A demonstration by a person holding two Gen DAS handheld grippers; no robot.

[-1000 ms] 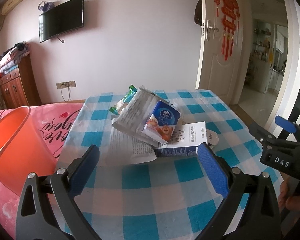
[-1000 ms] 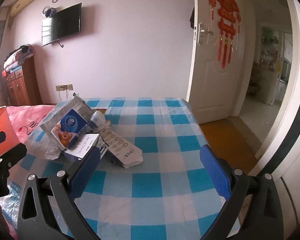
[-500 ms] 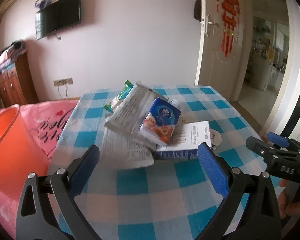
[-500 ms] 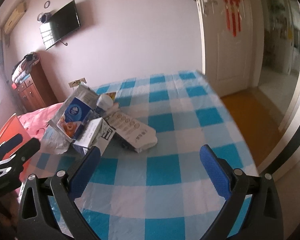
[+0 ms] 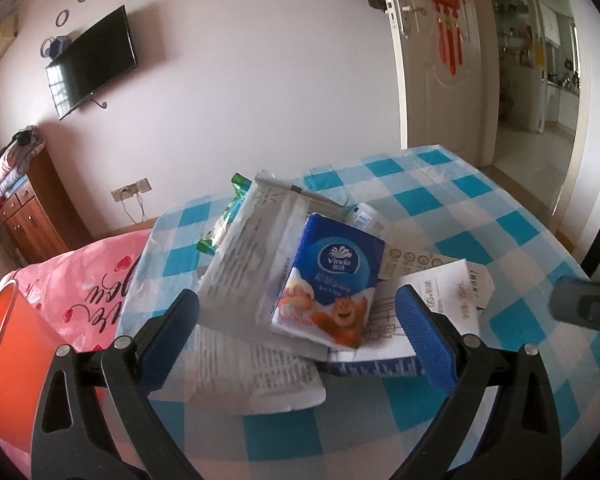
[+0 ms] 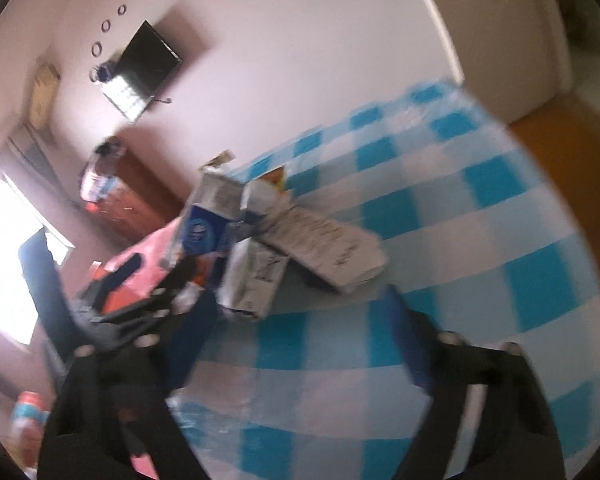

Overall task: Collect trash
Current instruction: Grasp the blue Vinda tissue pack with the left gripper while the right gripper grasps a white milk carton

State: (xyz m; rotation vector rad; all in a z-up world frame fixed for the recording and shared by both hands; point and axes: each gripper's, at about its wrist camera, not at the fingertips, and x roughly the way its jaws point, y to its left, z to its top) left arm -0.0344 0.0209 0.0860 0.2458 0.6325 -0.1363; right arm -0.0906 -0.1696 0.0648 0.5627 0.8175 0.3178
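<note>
From the left wrist, the left hand-held gripper tilts down, jaws wide around the glossy tissue pack atop crumpled wrappers on the checked table; from the right wrist, blurred, the right hand-held gripper closes on nothing.

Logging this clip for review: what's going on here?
A person with a gripper in each hand is closing in on a trash pile on the checked table. The left gripper is open around the pile's near edge. The right gripper is closing, nothing held. An orange bin waits at left.
</note>
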